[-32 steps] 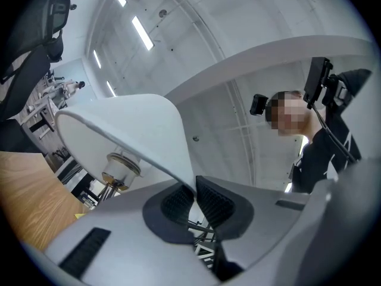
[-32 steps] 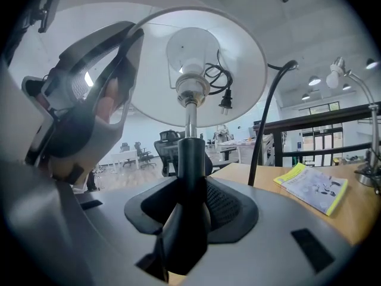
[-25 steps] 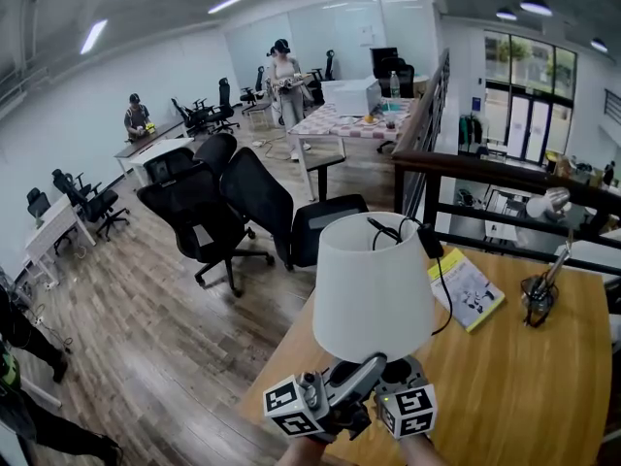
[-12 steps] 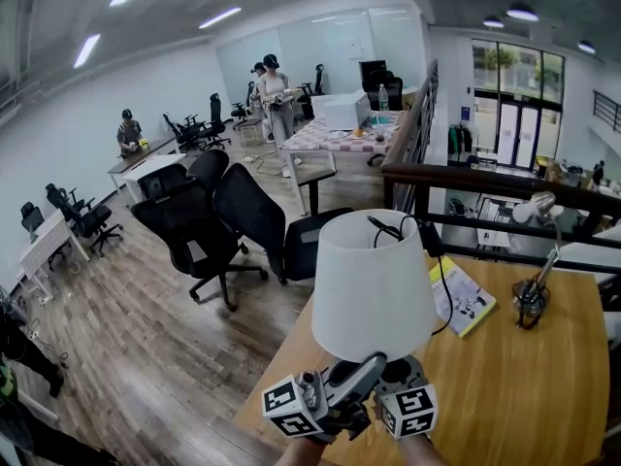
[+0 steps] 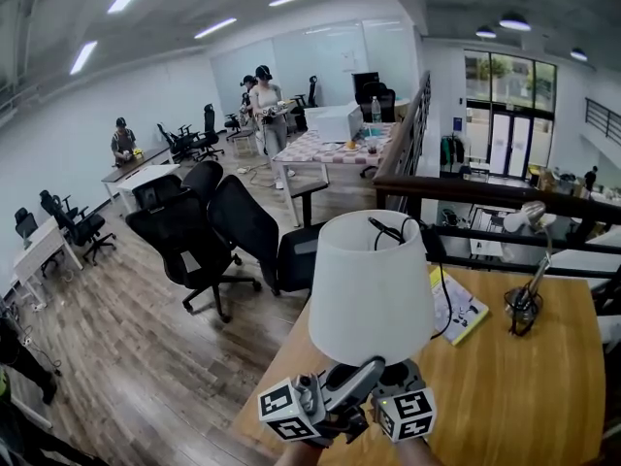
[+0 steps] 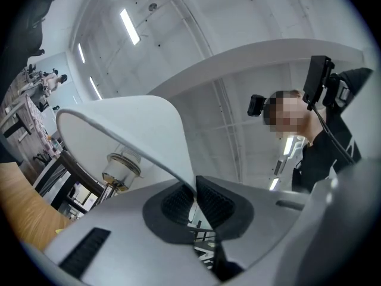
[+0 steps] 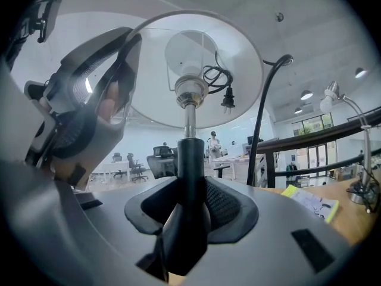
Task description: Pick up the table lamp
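Note:
The table lamp has a white shade (image 5: 371,284) and a black stem (image 7: 190,159), and it is held up over the near edge of the wooden table (image 5: 524,396). My left gripper (image 5: 361,375) is shut on the shade's lower rim, which shows as a thin white wall (image 6: 131,130) pinched between the ribbed pads (image 6: 213,200). Below the bulb socket, my right gripper (image 7: 190,204) is shut around the stem. In the head view its marker cube (image 5: 406,413) sits under the shade. The lamp's black cord and plug (image 7: 226,103) are coiled inside the shade.
A yellow booklet (image 5: 454,304) and a small desk lamp (image 5: 529,260) lie farther back on the table. A dark railing (image 5: 485,192) runs behind it. Black office chairs (image 5: 194,241) stand on the wood floor to the left. People (image 5: 264,105) stand far off.
The head view has drifted slightly, so the room sits a little lower and left. Both grippers keep the same hold on the lamp.

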### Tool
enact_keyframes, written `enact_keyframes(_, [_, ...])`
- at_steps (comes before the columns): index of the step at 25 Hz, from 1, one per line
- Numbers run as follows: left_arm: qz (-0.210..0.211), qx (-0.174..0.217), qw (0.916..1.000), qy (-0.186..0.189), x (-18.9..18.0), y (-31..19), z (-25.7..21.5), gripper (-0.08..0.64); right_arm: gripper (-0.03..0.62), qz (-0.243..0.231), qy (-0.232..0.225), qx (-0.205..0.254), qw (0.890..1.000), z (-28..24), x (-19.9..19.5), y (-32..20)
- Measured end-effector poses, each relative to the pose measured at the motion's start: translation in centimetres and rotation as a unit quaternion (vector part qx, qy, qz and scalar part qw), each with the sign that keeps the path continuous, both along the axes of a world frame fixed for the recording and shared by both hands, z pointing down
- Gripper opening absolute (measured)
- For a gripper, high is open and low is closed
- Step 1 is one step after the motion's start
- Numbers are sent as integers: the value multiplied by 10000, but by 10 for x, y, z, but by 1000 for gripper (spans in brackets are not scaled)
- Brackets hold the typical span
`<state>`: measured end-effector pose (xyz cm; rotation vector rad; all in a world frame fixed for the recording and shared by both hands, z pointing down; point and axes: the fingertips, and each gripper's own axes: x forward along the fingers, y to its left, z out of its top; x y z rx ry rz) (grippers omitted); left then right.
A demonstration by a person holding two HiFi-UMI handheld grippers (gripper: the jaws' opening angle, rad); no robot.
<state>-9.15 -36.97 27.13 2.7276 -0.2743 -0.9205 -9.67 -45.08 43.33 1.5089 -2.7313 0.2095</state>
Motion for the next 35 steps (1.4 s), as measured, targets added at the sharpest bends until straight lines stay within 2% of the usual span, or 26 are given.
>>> enact_keyframes(35, [4,711,9974,129,-16,18,-55,18,149,-40,-4,790,9969,-73,-14,-6])
